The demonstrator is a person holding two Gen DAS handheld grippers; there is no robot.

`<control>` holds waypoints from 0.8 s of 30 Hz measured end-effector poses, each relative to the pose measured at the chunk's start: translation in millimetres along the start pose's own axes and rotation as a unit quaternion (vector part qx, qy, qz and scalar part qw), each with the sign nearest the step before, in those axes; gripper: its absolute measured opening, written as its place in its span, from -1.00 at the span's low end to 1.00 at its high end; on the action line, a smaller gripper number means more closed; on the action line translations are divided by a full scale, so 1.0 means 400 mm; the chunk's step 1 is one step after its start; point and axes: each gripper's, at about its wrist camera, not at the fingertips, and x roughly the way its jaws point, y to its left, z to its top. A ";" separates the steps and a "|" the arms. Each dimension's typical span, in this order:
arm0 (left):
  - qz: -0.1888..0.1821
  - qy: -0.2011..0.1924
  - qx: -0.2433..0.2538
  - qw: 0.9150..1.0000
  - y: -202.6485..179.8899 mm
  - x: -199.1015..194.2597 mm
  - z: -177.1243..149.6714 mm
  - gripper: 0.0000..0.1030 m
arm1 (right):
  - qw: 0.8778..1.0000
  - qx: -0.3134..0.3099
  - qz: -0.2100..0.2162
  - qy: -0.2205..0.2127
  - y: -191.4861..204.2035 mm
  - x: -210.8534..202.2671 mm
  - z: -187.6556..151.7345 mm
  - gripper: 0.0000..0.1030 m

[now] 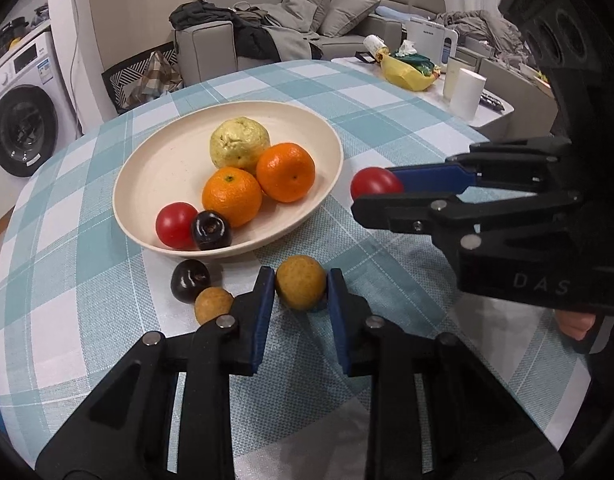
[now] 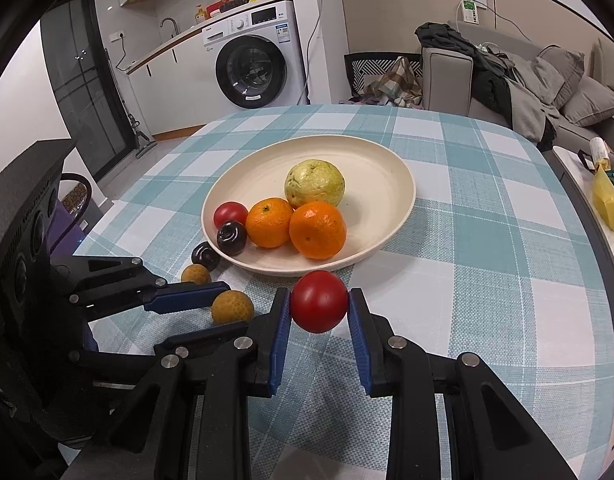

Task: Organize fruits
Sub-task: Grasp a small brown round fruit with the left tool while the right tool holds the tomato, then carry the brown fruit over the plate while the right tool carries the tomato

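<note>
My left gripper is shut on a small brown round fruit that rests low over the checked tablecloth, just in front of the cream plate. My right gripper is shut on a red tomato close to the plate's near rim. The plate holds a yellow-green guava, two oranges, a red tomato and a dark plum. Another dark plum and a second brown fruit lie on the cloth beside the left fingers.
The round table's edge curves away at the left and far side. A low side table to the right carries a white paper roll and a yellow bag. A sofa and a washing machine stand behind.
</note>
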 end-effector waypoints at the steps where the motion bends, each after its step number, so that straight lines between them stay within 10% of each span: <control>1: -0.002 -0.005 -0.004 1.000 0.005 -0.006 0.001 -0.53 | 1.000 0.000 0.000 0.000 0.000 0.000 0.000 -0.43; 24: 0.034 -0.097 -0.092 0.990 0.169 -0.097 0.051 -0.54 | 0.997 0.055 -0.002 -0.060 -0.033 -0.007 0.027 -0.43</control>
